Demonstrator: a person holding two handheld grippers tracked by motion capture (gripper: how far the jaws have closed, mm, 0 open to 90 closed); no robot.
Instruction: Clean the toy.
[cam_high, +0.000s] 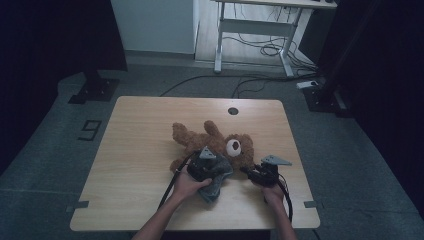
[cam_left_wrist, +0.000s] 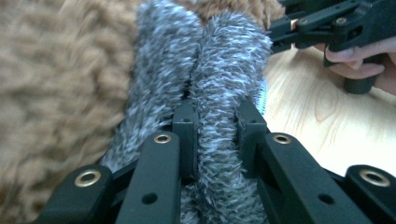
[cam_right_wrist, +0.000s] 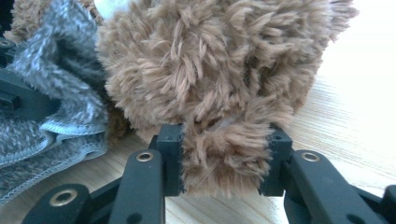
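We've got the left gripper (cam_left_wrist: 212, 135) clamped on a fold of the grey fuzzy cloth (cam_left_wrist: 210, 79) near the desk's (cam_high: 140, 150) front edge. The right gripper (cam_right_wrist: 224, 158), just beside it, pinches the brown teddy bear (cam_right_wrist: 210, 70), which lies mid-desk, touching the cloth.

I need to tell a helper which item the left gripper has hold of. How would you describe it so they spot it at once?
On the wooden table lies a brown teddy bear. At its near side the left gripper is shut on a grey fuzzy cloth with a stitched hem. Grey against the bear's brown sets it apart.
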